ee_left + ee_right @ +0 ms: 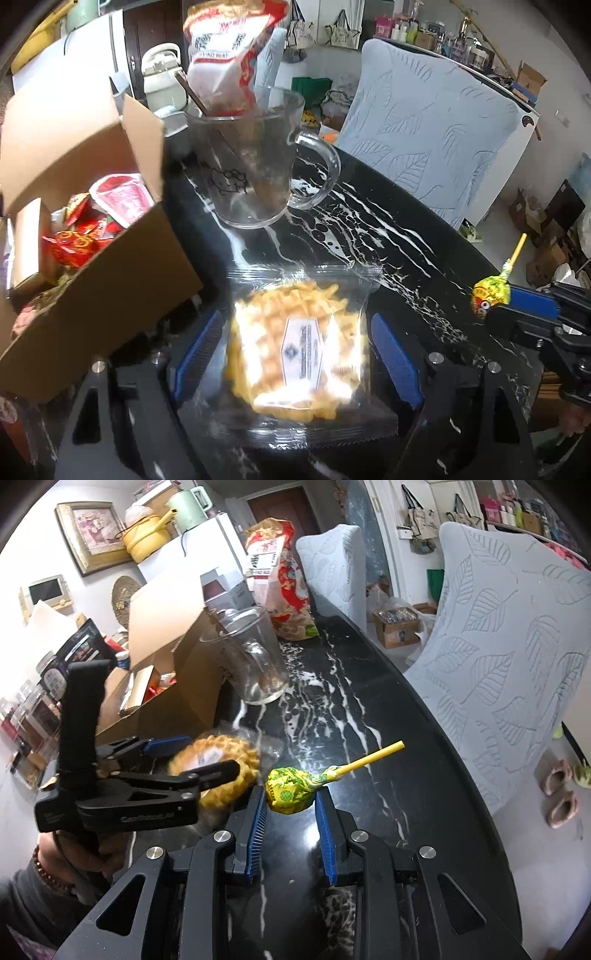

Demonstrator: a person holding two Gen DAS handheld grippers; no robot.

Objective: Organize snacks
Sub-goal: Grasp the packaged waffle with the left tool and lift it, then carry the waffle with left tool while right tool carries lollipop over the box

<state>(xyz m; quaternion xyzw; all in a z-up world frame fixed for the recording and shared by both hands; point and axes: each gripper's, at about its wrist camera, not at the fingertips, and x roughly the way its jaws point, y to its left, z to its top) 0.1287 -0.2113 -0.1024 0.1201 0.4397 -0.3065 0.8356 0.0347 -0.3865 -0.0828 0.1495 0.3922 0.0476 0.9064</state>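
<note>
- Now the waffle packet point(295, 350), a clear bag with a white label, lies between the two blue pads of the left gripper point(299, 354); the pads stand at both sides of the bag and seem to press its edges, so the gripper is clamped on it.
- From the right wrist view, the same packet point(218, 771) is seen between the fingers of the left gripper point(207, 760), above the black marble table point(369, 720).
- The lollipop point(291, 788), in a yellow-green wrapper with a yellow stick pointing up and right, sits between the pad tips of the right gripper point(291, 805); both pads touch its wrapper, so this gripper is closed on it.
- In the left view the lollipop point(491, 293) is at the far right, at the tip of the right gripper point(517, 310).
- Beyond the waffle packet stands a glass mug point(258, 162) on the table point(369, 229), its handle to the right.
- Behind the mug stands a red and white snack bag point(229, 55).
- At the left is an open cardboard box point(92, 258), with red snack packets point(92, 221) inside.
- Two chairs with light blue leaf-pattern covers point(498, 657) stand beside the table.
</note>
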